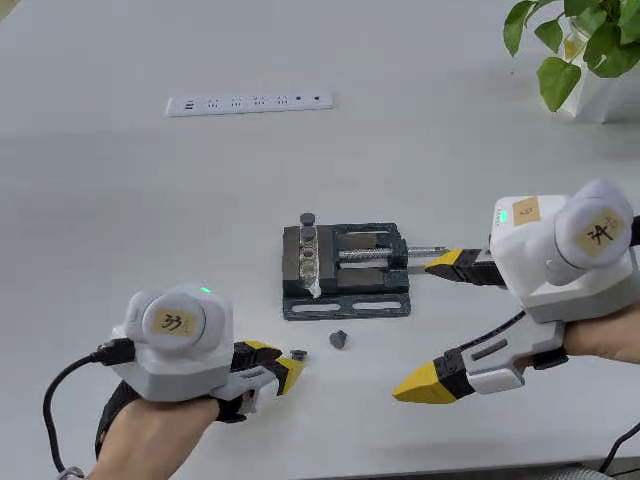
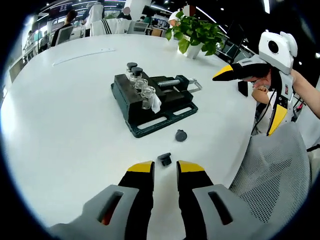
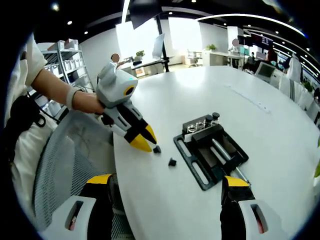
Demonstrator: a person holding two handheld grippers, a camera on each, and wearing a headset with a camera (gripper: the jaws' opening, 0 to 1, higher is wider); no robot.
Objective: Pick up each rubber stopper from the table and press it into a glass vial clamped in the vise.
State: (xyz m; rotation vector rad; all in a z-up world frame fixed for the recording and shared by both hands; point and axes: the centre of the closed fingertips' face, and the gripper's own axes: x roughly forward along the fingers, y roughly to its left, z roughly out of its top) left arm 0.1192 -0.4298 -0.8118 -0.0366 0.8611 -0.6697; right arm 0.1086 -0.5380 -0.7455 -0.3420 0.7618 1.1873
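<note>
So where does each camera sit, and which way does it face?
Head view: on the person's head, looking down at the vise; left gripper and right gripper show.
Left gripper view: on the left gripper, low over the table, facing a stopper and the vise; own jaws show.
Right gripper view: on the right gripper, facing the vise; own wide-open jaws show.
Shared: both gripper views catch the vise and the other gripper.

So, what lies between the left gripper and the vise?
Two loose stoppers, in the left gripper view: near stopper by the left gripper, far stopper closer to the vise.
</note>
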